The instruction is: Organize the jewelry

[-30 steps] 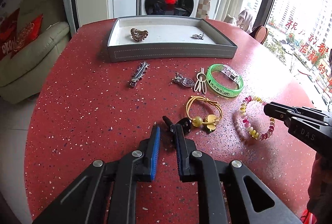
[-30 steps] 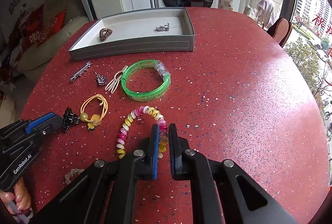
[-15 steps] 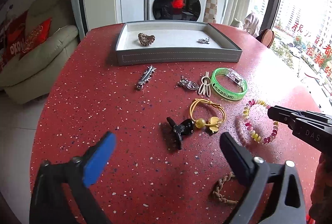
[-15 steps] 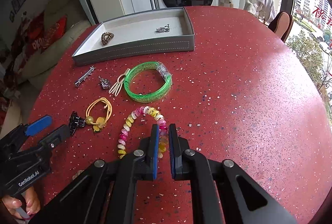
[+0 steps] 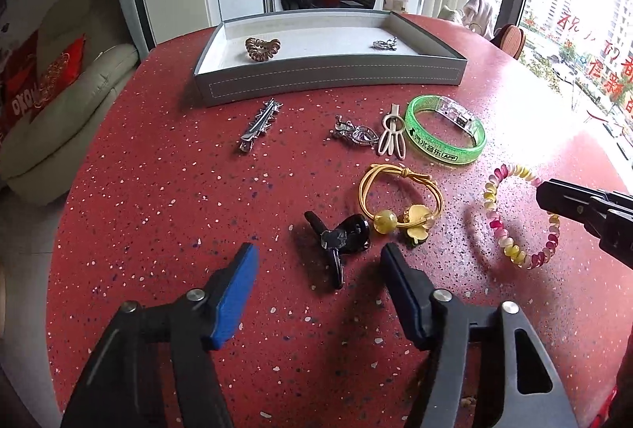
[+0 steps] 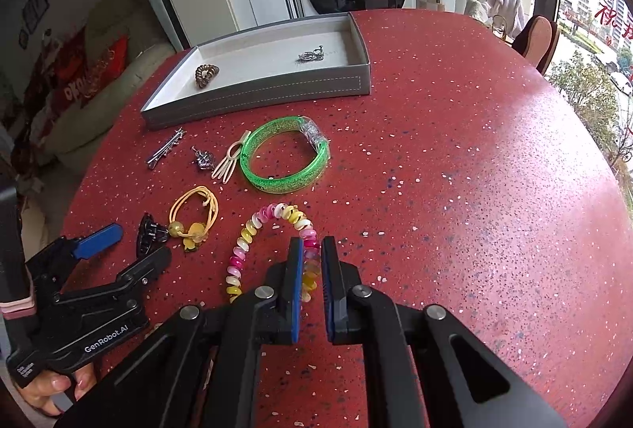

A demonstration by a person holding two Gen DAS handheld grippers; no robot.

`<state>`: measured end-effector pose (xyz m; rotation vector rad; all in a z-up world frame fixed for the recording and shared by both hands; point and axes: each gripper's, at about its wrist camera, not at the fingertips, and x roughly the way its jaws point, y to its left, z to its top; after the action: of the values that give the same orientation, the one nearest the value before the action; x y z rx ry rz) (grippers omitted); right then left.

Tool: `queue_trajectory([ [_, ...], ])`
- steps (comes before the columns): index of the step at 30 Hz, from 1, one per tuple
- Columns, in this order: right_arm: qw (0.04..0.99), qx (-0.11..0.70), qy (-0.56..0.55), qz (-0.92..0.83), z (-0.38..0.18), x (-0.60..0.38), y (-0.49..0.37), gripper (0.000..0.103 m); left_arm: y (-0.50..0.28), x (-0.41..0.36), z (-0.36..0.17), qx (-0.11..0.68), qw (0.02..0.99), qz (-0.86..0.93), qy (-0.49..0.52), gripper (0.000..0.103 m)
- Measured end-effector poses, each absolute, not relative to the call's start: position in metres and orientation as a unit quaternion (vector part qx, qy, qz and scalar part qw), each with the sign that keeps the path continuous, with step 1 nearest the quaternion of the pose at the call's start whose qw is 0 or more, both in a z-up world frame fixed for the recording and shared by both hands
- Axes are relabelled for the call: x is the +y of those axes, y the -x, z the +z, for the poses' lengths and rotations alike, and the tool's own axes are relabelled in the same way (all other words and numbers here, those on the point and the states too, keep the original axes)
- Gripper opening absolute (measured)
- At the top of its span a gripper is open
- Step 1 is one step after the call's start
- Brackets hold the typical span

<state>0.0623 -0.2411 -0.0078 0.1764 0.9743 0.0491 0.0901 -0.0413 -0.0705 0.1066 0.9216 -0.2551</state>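
the left claw (image 5: 318, 261) stands partly spread over the red bench (image 5: 158, 198), its jaws having just been closing in from wider. the black hair clip (image 5: 340, 236) lies on the bench just past and between the tips, and neither pad touches it. the right claw (image 6: 312, 255) is pressed nearly together, pinching one side of the pink and yellow spiral band (image 6: 253, 238), whose loop rests on the bench. just beside the black clip lies a yellow cord tie (image 5: 399, 198) with a bead and flower. farther out are a green bangle (image 5: 445, 135), a cream clip (image 5: 391, 137), a silver brooch (image 5: 356, 133) and a silver barrette (image 5: 259, 125). beyond them sits the grey tray (image 5: 328, 81), holding a brown spiral tie (image 5: 262, 48) and a small silver piece (image 5: 383, 44).
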Motion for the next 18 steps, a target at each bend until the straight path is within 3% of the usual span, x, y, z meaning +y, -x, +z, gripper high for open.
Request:
queue_trajectory([
  [2,0.880,0.468,-0.085,0.023,-0.008,-0.241,-0.062,0.010,-0.090,-0.041,-0.069,0.439,0.887,-0.131,-0.055,0.039],
  [18,0.885,0.455,-0.095,0.029,0.011,-0.244,-0.076,0.010,-0.102,-0.022,-0.036,0.417,0.895,-0.155,-0.007,0.039],
])
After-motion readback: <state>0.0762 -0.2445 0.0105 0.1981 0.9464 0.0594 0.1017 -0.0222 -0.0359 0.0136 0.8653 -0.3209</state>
